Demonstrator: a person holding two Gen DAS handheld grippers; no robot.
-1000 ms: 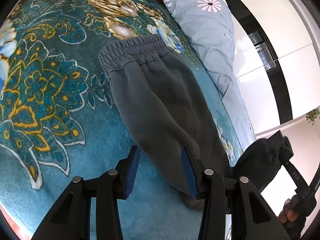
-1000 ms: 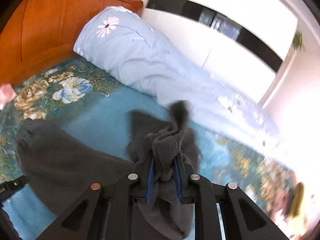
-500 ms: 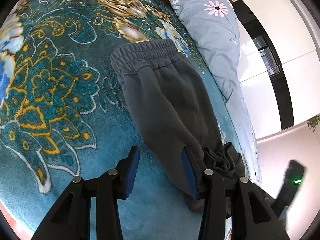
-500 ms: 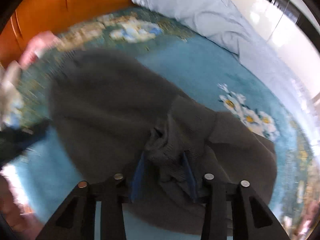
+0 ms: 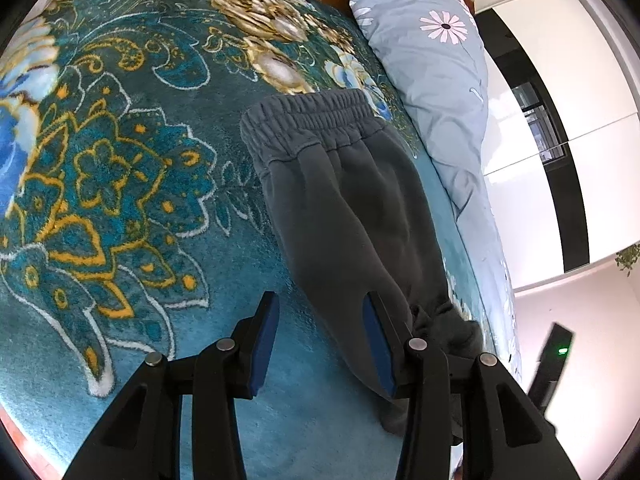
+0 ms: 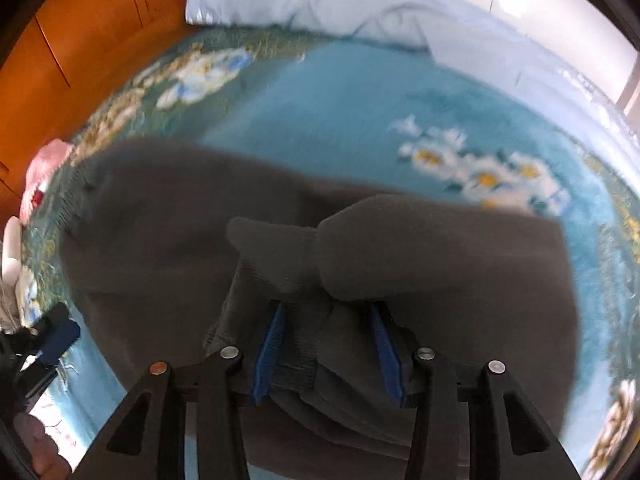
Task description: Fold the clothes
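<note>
Dark grey sweatpants (image 5: 344,216) lie on a teal floral blanket (image 5: 120,184), waistband far, legs running toward me. My left gripper (image 5: 320,344) is open and empty, hovering at the pants' near left edge, its right finger over the cloth. In the right wrist view the same pants (image 6: 168,240) spread across the blanket, with the bunched leg cuffs (image 6: 320,264) lying on top. My right gripper (image 6: 326,348) is open, its blue pads on either side of the cuff fabric without pinching it.
A light blue flowered pillow and quilt (image 5: 436,64) lie along the far side. An orange wooden headboard (image 6: 80,28) stands at the left. A pink cloth (image 6: 44,172) lies near it. The left gripper (image 6: 52,344) shows at the right view's lower left.
My right gripper carried the leg cuffs over onto the pants, then opened and let them go. The left gripper stayed open and shifted slightly toward the pants' edge.
</note>
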